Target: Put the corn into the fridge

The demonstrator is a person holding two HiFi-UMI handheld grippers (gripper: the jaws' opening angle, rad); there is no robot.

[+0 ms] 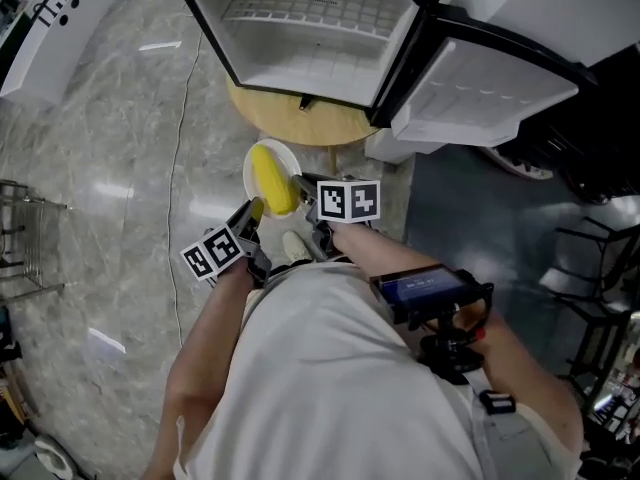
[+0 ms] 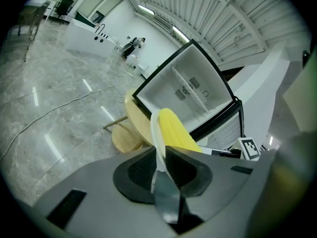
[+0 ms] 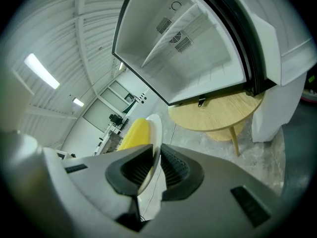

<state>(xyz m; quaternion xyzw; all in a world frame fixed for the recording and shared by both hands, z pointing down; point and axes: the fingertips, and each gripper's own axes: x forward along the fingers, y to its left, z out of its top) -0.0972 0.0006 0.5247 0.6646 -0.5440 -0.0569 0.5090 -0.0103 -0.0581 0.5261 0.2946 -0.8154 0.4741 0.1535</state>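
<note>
A yellow corn cob (image 1: 272, 180) lies on a small white plate (image 1: 254, 166), carried in the air between both grippers. My left gripper (image 1: 256, 208) is shut on the plate's near left rim, my right gripper (image 1: 303, 185) on its right rim. In the left gripper view the plate edge (image 2: 157, 148) is pinched between the pads with the corn (image 2: 177, 131) just beyond. In the right gripper view the plate (image 3: 153, 138) is clamped and the corn (image 3: 134, 134) lies left of it. The open fridge (image 1: 305, 33) stands ahead with its white inside empty.
A round wooden table (image 1: 300, 120) stands under the fridge's front edge. The fridge door (image 1: 490, 83) hangs open to the right. A cable (image 1: 178, 148) runs across the marble floor on the left. A white counter (image 1: 45, 28) stands at the far left.
</note>
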